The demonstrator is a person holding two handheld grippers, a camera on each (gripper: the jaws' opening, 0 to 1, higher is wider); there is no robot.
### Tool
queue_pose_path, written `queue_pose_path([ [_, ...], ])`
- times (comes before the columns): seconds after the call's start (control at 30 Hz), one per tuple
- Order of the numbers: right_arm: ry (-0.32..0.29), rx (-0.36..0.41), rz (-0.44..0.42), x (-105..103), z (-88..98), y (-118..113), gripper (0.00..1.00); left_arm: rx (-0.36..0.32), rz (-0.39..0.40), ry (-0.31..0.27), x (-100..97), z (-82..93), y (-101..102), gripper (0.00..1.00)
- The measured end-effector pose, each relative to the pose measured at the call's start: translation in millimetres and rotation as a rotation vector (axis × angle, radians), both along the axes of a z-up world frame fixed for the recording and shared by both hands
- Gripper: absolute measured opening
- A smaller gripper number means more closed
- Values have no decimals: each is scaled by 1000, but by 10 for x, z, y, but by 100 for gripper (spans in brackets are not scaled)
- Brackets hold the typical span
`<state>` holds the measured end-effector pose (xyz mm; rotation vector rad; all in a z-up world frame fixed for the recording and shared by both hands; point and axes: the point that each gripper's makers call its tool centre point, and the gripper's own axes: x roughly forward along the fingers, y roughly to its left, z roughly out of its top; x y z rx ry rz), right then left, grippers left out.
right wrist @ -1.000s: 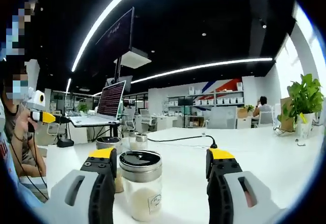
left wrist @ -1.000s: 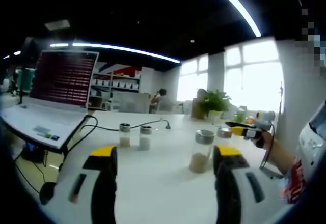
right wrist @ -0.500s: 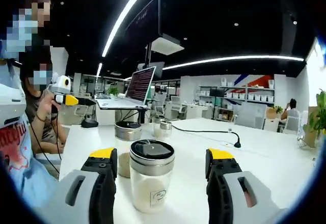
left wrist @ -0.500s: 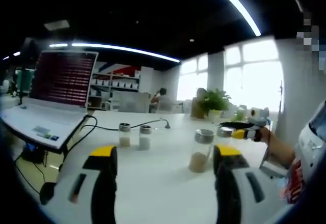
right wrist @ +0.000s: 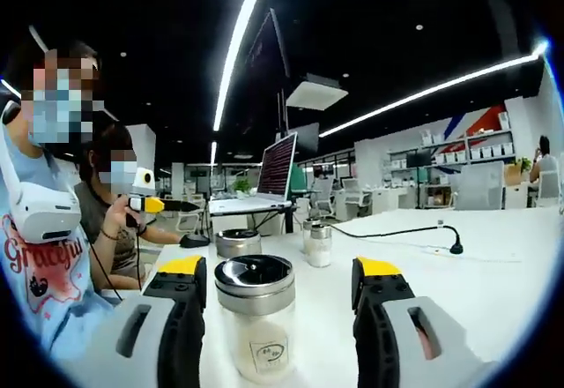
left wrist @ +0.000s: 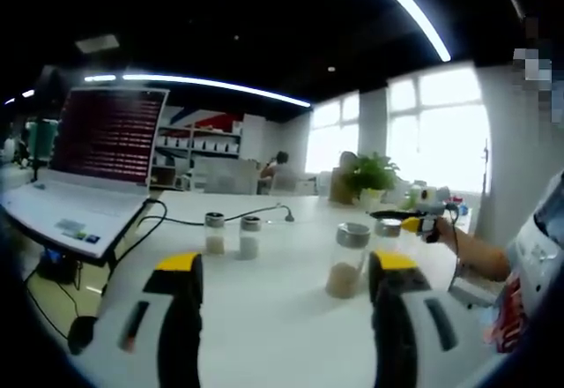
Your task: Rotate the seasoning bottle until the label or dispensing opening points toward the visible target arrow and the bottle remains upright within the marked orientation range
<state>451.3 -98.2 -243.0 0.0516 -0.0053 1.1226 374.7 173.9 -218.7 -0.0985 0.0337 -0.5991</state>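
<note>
Standing upright between the spread jaws of the right gripper, the seasoning bottle has its long axis vertical and a small printed label on its clear glass wall turned toward the camera; neither jaw visibly touches it, though it stands nearer the left one. It is a squat cylinder with a shiny metal lid and pale, fine powder inside. Just behind it and past the left jaw stands a second metal-lidded jar, and farther ahead, between the jaws, two small shakers stand side by side on the smooth white worktop. Beyond them a black cable lies across the surface, and an open laptop sits farther back. In the left gripper view, the left gripper also has its yellow-tipped jaws wide apart with nothing held, low over the same worktop. Ahead, close to its right jaw, stands a glass jar holding tan granules, upright, with the small shakers farther off toward the left jaw and the laptop well left.
</note>
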Motion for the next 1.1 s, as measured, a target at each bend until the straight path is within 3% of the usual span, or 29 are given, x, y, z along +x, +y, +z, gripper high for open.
queue_pose_path([
  [0.3, -17, -69, 82, -93, -106, 97, 63, 0, 4, -2, -14, 7, 3, 81],
  [0.5, -35, -104, 90, -53, -130, 122, 60, 6, -3, -3, -9, 6, -21, 82],
  [0.83, -13, -67, 143, -78, -145, 184, 54, 0, 6, -1, 7, 8, 27, 82],
  [0.93, -17, -64, 161, -114, -142, 193, 47, 2, 3, -1, -1, 2, 16, 82],
  [0.97, -27, -63, 170, -142, -132, 203, 39, 3, 2, -1, -3, 0, 11, 82],
  [1.0, -26, -58, 168, -171, -128, 227, 39, 3, 1, -1, -4, -3, 6, 82],
  [1.03, -70, -78, 130, -102, -131, 212, 39, 4, 0, -1, -5, -6, 3, 82],
  [1.1, -51, -84, 138, -120, -154, 211, 39, 6, 1, 0, -3, -13, 0, 82],
])
